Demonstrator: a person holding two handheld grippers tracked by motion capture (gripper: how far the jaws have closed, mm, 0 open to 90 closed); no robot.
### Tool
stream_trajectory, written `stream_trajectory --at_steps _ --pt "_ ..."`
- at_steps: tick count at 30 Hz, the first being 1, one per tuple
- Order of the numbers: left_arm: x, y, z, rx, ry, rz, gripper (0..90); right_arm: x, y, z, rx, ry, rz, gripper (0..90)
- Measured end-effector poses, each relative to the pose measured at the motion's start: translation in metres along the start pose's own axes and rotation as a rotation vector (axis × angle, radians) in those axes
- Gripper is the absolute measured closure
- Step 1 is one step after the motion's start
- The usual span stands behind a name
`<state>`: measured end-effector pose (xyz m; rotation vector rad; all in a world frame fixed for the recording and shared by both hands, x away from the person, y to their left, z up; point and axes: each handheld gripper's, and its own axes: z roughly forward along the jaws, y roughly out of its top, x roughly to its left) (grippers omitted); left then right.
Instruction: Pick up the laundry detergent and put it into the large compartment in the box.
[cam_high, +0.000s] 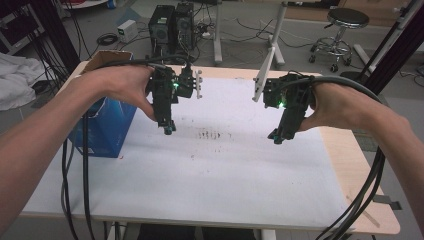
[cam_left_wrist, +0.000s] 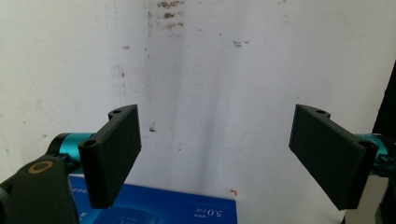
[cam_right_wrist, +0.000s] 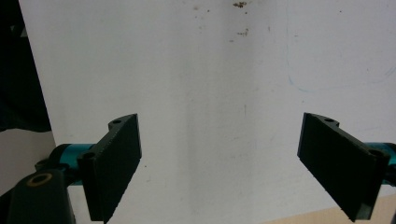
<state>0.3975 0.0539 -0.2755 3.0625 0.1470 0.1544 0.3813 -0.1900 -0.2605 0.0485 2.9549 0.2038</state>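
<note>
1. White sheeting (cam_high: 210, 170) covers most of the wooden table (cam_high: 350, 150), with a patch of dark smudges (cam_high: 209, 134) near the middle, between the two tools.
2. The left gripper (cam_high: 169, 129) hangs above the sheet, left of centre and towards the far side, pointing down, held in the person's left hand (cam_high: 120, 82).
3. In the left gripper view its two black jaws stand wide apart with nothing between them; bare, stained white sheet (cam_left_wrist: 215, 93) shows through the gap.
4. The right gripper (cam_high: 277, 136) hangs above the sheet right of centre, tilted down and inward, held in the person's right hand (cam_high: 340, 105).
5. In the right gripper view its jaws are likewise spread wide and hold nothing; white sheet (cam_right_wrist: 219, 116) lies below them, with a faint blue curved line (cam_right_wrist: 299, 86) towards the upper right and a strip of bare wood (cam_right_wrist: 322, 214) at the bottom.
6. A blue box (cam_high: 102, 127) stands at the left edge of the table, just beside the left forearm (its printed top (cam_left_wrist: 159, 207) shows at the bottom of the left gripper view, below the jaws).
7. A green light (cam_high: 176, 86) glows on the left gripper's body, and another (cam_high: 283, 104) on the right one.
8. Black cables (cam_high: 75, 165) trail from the left gripper down past the box; another bundle (cam_high: 370, 175) runs from the right gripper off the right edge.
9. No task object is named; neither tool touches the box or the sheet.
10. Beyond the table, on the floor, stand two computer towers (cam_high: 172, 27) and a round stool (cam_high: 345, 22).
</note>
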Motion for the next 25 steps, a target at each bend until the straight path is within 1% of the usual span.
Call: stream_trajectory --at_steps 11,17,20,21,25 --pt "-0.0008 -0.0030 -0.0017 -0.010 -0.001 -0.009 16.9 0.0010 -0.0005 -0.0009 -0.001 -0.002 0.002 12.7" --pt "-0.0020 -0.0034 -0.0029 -0.001 -0.002 -0.011 16.9 0.0023 0.0005 -0.0018 -0.005 -0.007 -0.001 12.7" --pt "-0.0018 -0.0042 -0.0027 -0.003 -0.002 -0.012 16.9 0.0028 0.0006 -0.0023 -0.005 -0.008 -0.004 12.8" --pt "-0.0020 -0.0048 -0.0028 -0.004 -0.001 -0.018 16.9 0.0032 0.0007 -0.0023 -0.005 -0.008 -0.003 12.8" --pt "-0.0021 -0.0043 -0.0031 -0.004 -0.005 -0.015 16.9 0.0027 0.0007 -0.0018 -0.003 -0.007 -0.003 12.7"
